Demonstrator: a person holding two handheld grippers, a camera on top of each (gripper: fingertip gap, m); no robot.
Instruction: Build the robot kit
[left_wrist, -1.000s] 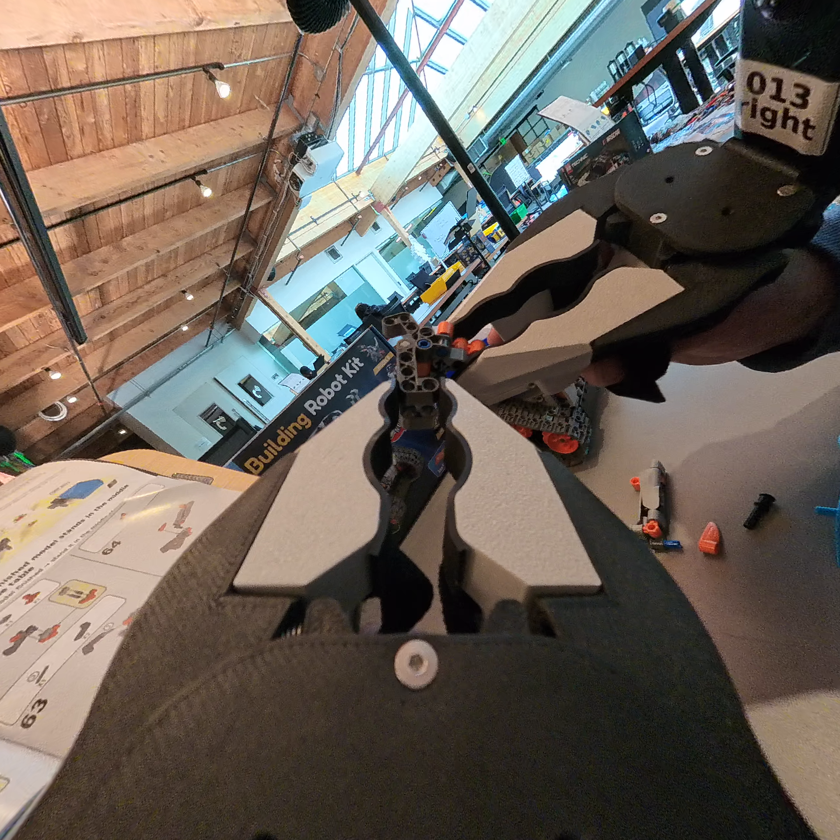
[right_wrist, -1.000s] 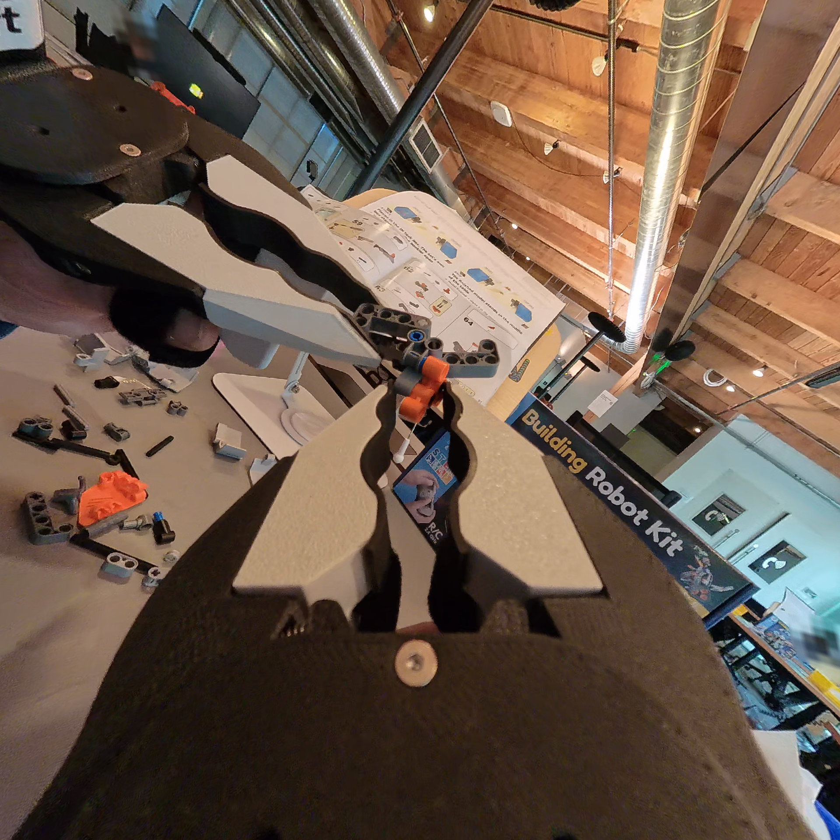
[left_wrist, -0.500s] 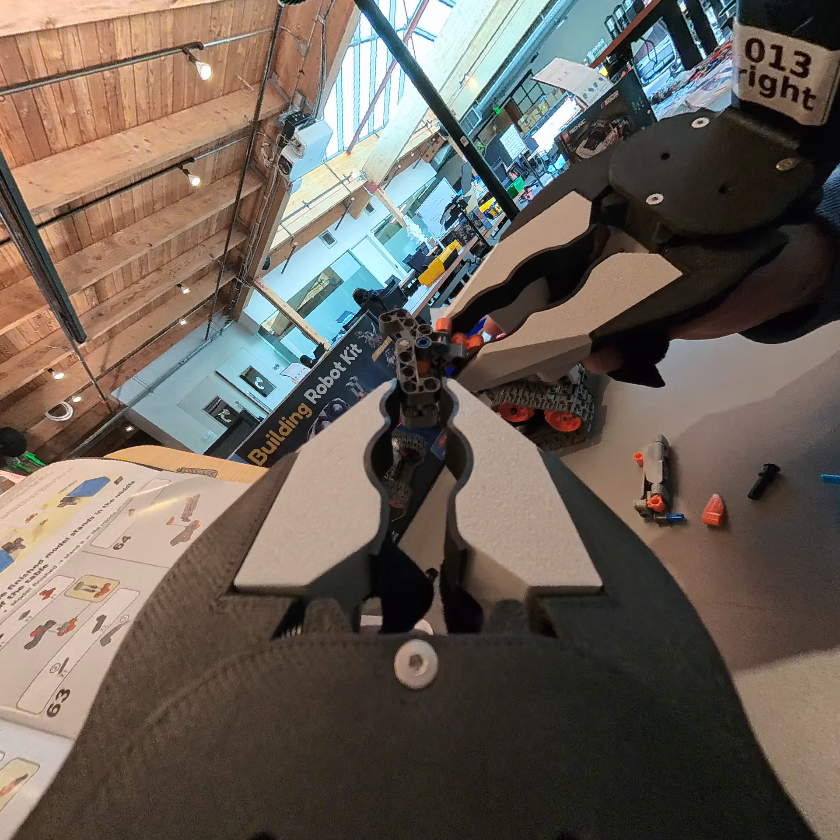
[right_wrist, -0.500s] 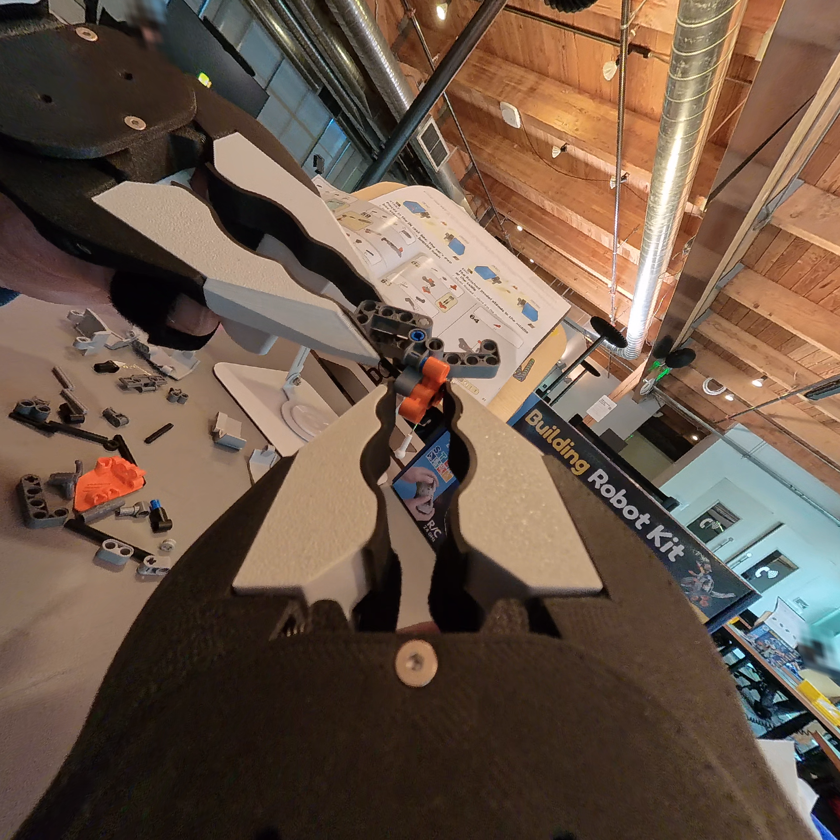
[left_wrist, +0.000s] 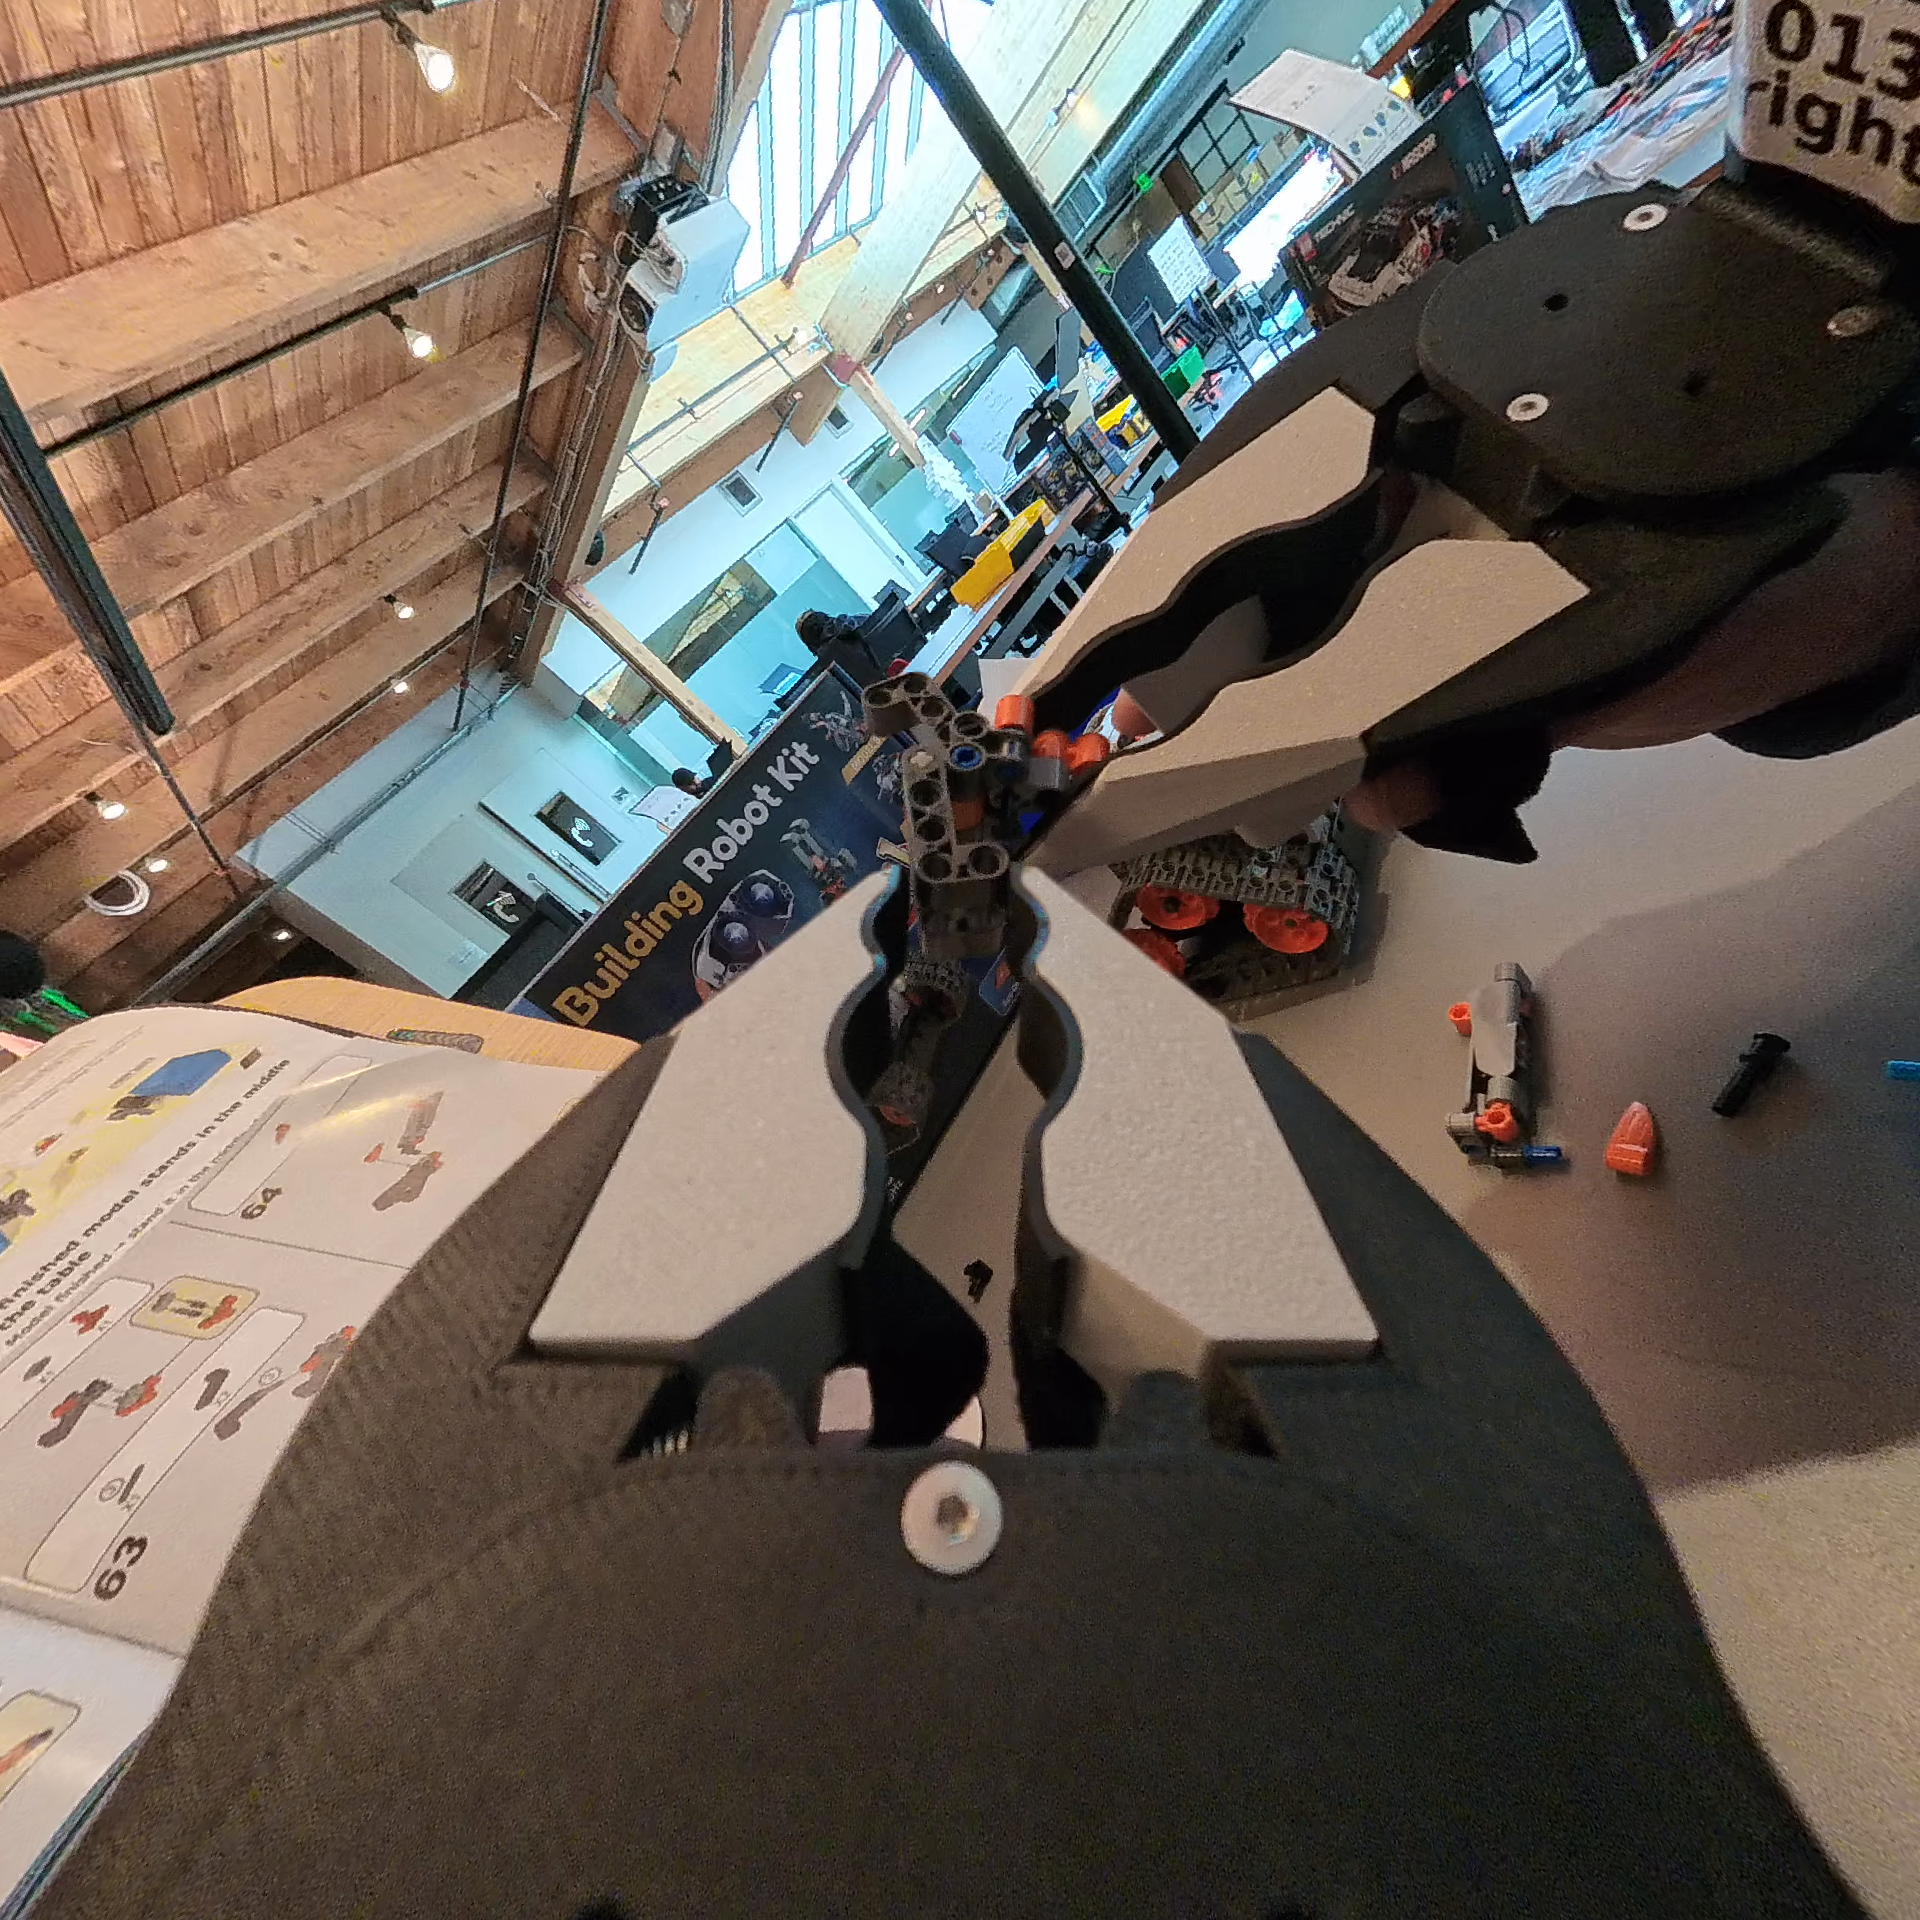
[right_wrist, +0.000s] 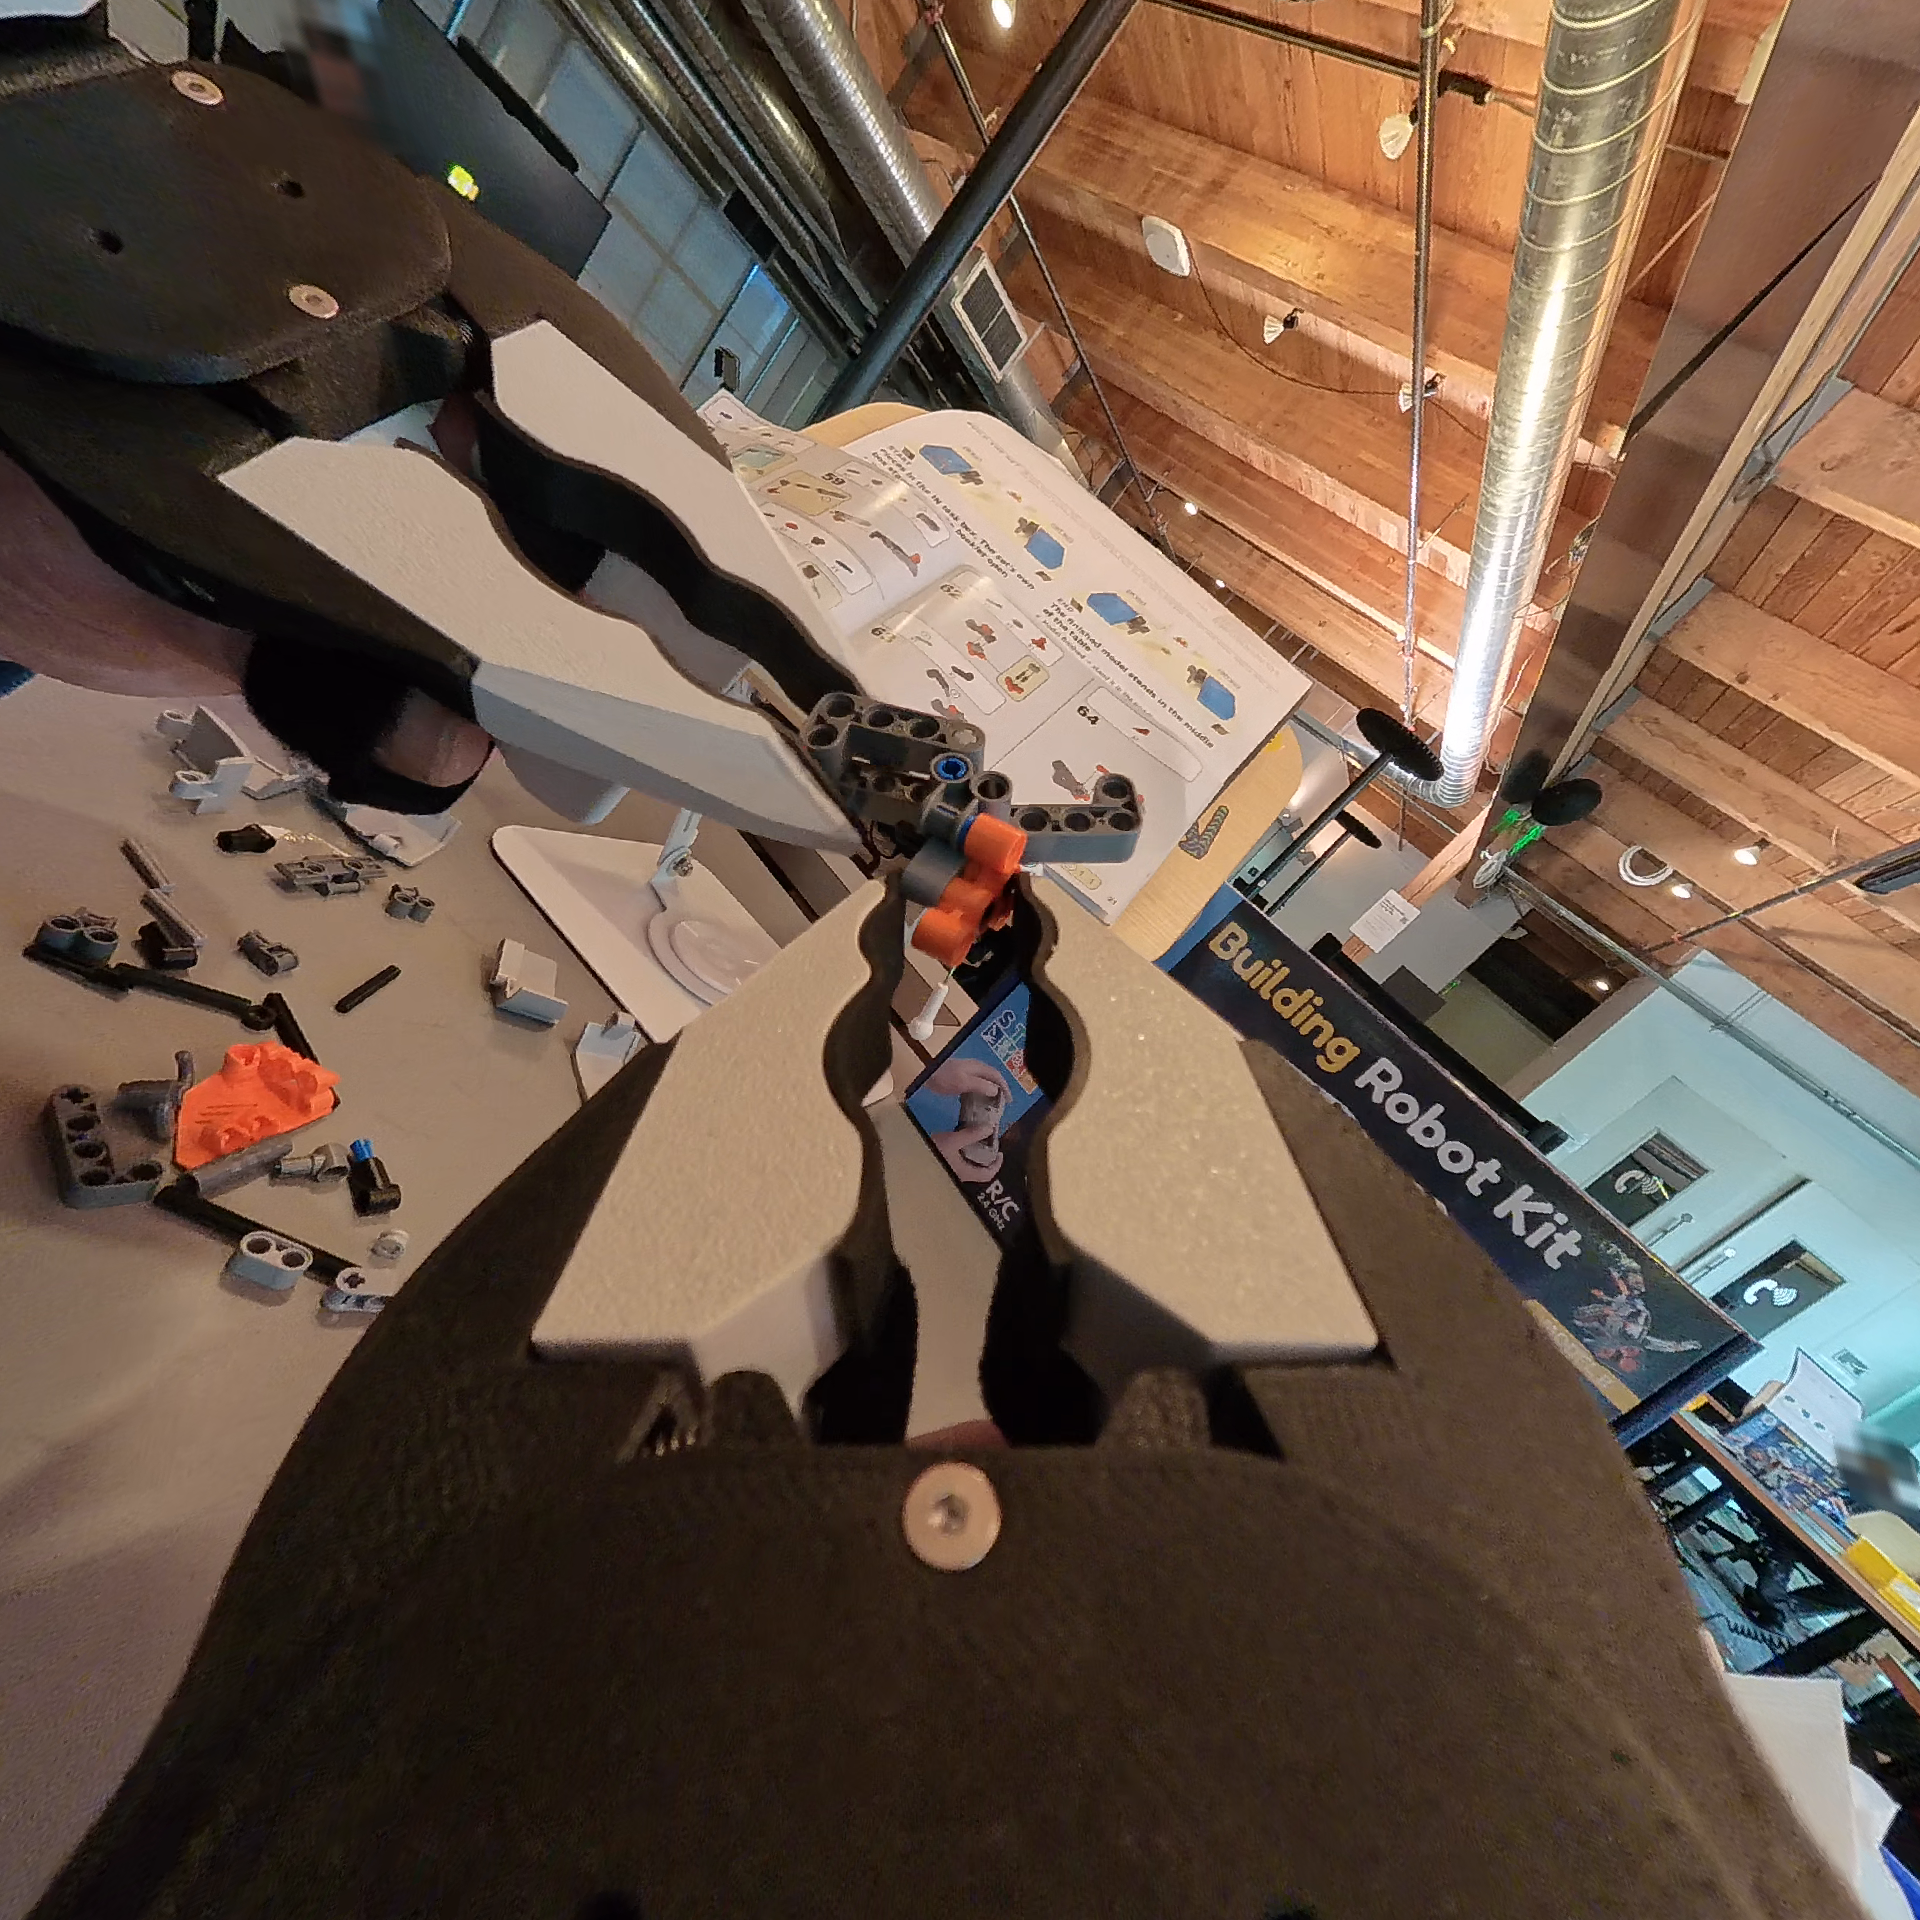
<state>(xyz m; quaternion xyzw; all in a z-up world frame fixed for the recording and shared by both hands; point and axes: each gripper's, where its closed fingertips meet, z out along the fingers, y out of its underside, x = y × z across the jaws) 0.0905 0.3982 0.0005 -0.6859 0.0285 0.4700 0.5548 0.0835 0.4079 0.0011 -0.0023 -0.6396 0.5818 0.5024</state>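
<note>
Left hand-held gripper (left_wrist: 951, 883) and right hand-held gripper (right_wrist: 951, 894) raised, tips meeting, jaws nearly closed, each clamping.

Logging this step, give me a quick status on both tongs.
Left tongs shut on grey beam assembly. Right tongs shut on its orange connector. Both held above the table; nothing between.

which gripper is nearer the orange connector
Right. The right gripper is shut on the orange connector itself; the left gripper grips the grey beam of the same small assembly, a little away from the connector.
</note>
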